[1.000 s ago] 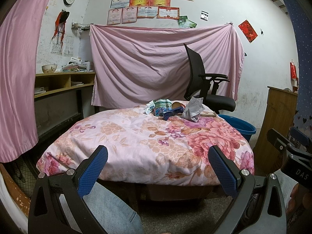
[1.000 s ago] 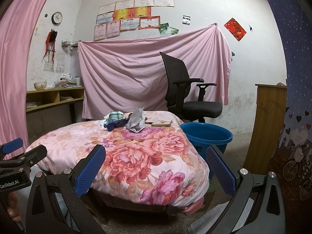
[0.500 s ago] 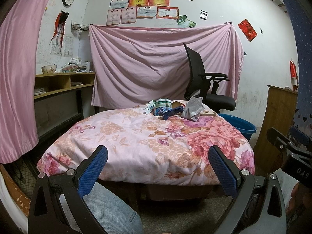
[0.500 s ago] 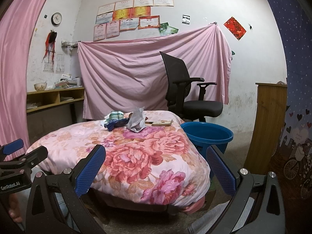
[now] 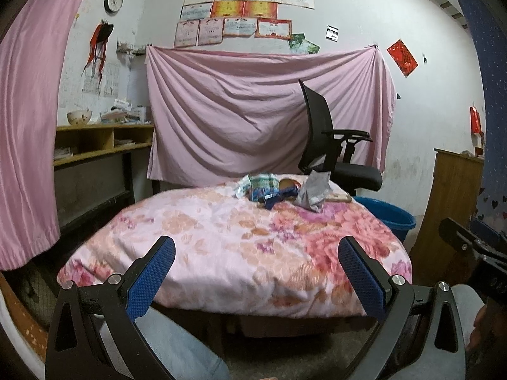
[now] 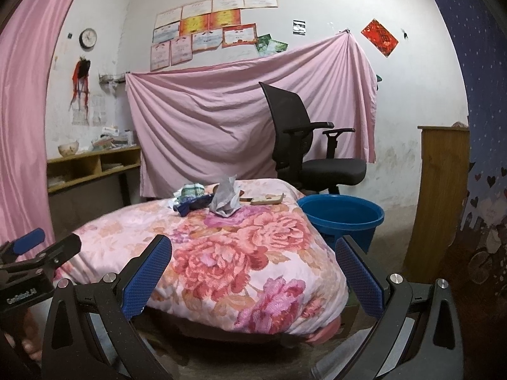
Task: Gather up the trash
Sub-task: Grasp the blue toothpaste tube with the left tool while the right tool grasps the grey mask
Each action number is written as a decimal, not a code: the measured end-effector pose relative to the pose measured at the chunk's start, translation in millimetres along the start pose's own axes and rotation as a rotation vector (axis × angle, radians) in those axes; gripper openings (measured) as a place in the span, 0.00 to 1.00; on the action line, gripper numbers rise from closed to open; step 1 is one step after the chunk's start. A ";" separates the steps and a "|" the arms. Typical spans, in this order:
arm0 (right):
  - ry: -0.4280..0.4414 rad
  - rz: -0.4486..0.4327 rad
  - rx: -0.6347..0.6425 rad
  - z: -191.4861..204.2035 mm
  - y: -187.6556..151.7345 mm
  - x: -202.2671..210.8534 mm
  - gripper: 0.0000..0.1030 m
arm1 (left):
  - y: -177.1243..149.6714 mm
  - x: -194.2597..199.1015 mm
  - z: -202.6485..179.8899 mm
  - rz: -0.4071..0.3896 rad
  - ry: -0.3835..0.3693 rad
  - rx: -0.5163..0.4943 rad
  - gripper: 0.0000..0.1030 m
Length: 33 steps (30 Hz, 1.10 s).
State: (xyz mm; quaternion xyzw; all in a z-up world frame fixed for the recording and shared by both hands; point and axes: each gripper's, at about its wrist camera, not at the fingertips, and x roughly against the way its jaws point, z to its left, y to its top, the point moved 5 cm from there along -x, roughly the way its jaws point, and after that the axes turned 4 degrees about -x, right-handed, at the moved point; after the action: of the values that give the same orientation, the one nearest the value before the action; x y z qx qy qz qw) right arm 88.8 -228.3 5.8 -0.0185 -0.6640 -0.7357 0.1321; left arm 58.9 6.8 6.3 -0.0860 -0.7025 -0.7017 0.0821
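A pile of trash lies at the far end of a floral quilt (image 5: 221,231): a crumpled grey bag (image 5: 312,191), a green-white packet (image 5: 261,182), a dark blue wrapper (image 5: 279,198) and a flat brown piece (image 5: 339,197). The pile also shows in the right wrist view, with the grey bag (image 6: 225,197) and blue wrapper (image 6: 191,205) there. A blue basin (image 6: 340,218) stands on the floor right of the quilt. My left gripper (image 5: 255,272) and right gripper (image 6: 252,272) are both open, empty, and well short of the pile.
A black office chair (image 5: 332,145) stands behind the quilt, by a hung pink sheet (image 5: 253,110). A wooden shelf unit (image 5: 95,145) is at the left, a wooden cabinet (image 6: 440,190) at the right. A pink curtain (image 5: 25,126) hangs at the left edge.
Both views have shifted only slightly; the grippers stay open and the trash has not moved.
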 end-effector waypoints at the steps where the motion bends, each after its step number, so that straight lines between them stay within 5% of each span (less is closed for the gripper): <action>1: 0.005 -0.002 -0.004 -1.9 3.8 -4.1 1.00 | 4.0 -1.6 1.3 -0.011 0.001 -0.008 0.98; 11: -0.005 -0.069 0.010 -1.6 46.8 -55.0 1.00 | 47.0 -55.6 9.1 -0.107 0.012 -0.079 0.98; 18: 0.026 -0.014 0.042 3.9 65.4 -126.2 1.00 | 59.5 -127.4 14.6 -0.045 -0.046 -0.125 0.98; 29: 0.145 0.335 0.090 18.3 52.4 -255.4 1.00 | 43.2 -240.4 23.2 0.171 -0.171 -0.104 0.98; 33: 0.191 0.441 0.123 26.9 37.2 -284.2 0.90 | 35.5 -271.1 21.1 0.249 -0.219 -0.096 0.96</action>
State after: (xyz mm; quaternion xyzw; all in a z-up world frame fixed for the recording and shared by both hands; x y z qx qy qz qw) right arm 367.1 -156.8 -12.4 -0.0856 -0.6719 -0.6457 0.3525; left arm 330.9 26.4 -23.3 -0.2522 -0.6570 -0.7051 0.0871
